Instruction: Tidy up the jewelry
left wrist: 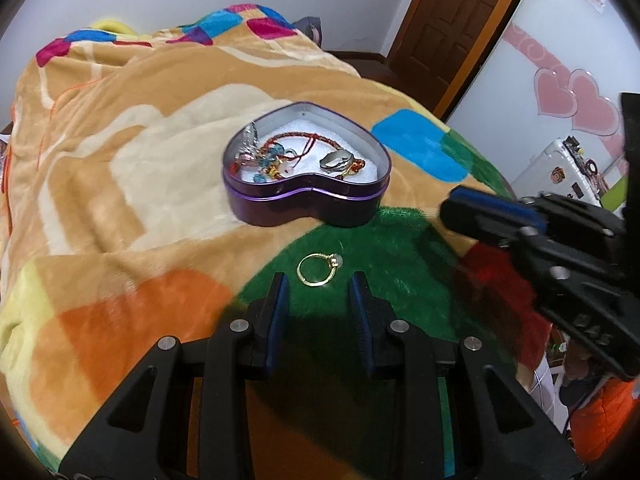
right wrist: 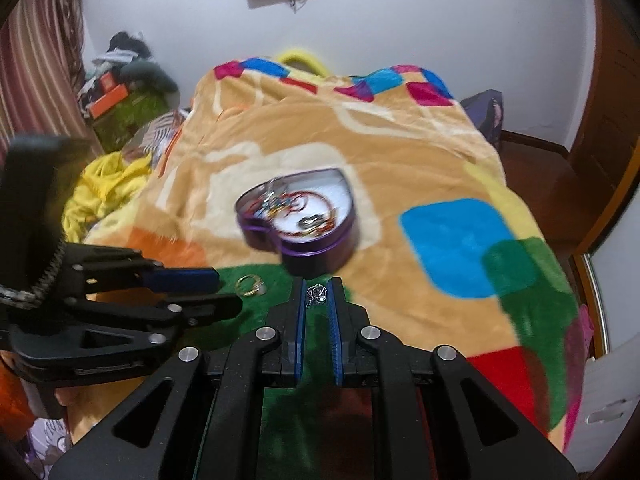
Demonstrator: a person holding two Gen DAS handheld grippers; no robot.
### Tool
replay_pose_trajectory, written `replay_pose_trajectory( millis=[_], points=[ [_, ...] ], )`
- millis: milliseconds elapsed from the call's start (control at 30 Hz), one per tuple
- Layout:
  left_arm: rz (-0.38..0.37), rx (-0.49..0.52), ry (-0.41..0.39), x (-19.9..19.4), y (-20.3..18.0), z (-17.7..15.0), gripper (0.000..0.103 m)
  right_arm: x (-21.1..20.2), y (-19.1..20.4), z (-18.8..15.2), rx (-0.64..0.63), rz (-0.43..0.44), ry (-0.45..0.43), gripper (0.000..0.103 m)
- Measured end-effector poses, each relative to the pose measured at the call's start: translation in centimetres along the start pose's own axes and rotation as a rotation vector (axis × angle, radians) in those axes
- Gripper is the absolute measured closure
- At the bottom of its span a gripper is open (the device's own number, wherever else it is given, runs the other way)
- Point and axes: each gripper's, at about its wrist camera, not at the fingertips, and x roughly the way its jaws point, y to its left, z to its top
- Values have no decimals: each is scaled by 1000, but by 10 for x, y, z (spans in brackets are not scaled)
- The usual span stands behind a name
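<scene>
A purple heart-shaped tin [left wrist: 306, 200] sits on the blanket and holds red cord bracelets, beads and a silver piece; it also shows in the right wrist view [right wrist: 320, 256]. A gold ring [left wrist: 318, 270] with a pale stone lies on the green patch just beyond my left gripper [left wrist: 320, 284], which is open around it without touching; the ring also shows in the right wrist view [right wrist: 250, 285]. My right gripper [right wrist: 318, 294] is nearly closed on a small silver chain piece [right wrist: 316, 294], held just in front of the tin. The right gripper also shows in the left wrist view [left wrist: 454, 208].
A colourful plush blanket [left wrist: 160, 160] covers the bed. A wooden door [left wrist: 452, 20] and a white wardrobe with pink hearts [left wrist: 560, 92] stand on the right. Yellow cloth [right wrist: 104, 188] and clutter lie left of the bed.
</scene>
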Motion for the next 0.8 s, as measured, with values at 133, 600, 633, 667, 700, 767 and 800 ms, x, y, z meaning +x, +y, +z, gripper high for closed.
replay_pose_trajectory(
  millis=[133,600,633,667,700,767,800],
  points=[
    [9,-9,-1,10,-1,2,73,-3,-5,0,13,-6,-10,93],
    [50,14,-81,-21,-6,2,79,-15,-5,9,20,1,-48,93],
    [47,12,-92,-26,-6,3,79,-17,-4,10,20,1,-53,93],
    [46,10,-99,-29,-6,4,79,-19,-4,12,20,1,-59,93],
    [47,10,-106,-32,-6,5,79,-20,-3,15,19,2,-66,93],
    [51,9,-124,-40,-5,8,79,-24,-1,19,17,1,-81,93],
    [52,7,-133,-43,-5,10,79,-25,-1,21,16,2,-86,93]
  ],
)
